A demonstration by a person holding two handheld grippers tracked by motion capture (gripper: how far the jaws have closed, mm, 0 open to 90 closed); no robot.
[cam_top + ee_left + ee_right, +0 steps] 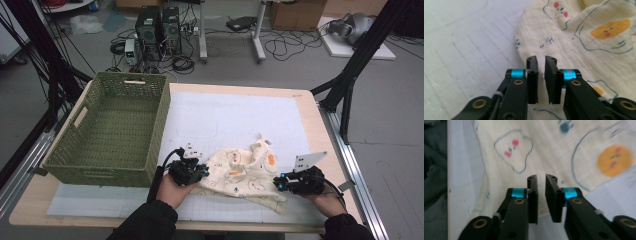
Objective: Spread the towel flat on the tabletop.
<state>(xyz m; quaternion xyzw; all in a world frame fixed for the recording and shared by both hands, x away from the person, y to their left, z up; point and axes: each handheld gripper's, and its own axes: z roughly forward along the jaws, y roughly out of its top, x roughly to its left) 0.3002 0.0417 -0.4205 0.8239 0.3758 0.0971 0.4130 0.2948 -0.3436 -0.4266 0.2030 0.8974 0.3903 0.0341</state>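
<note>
We see the green woven basket at centre left of the high view, with nothing visible inside it. The cream printed cloth lies crumpled on the worktop at lower centre, outside the basket. The left tool and right tool sit at its two ends, each with a narrow gap gripping nothing.
</note>
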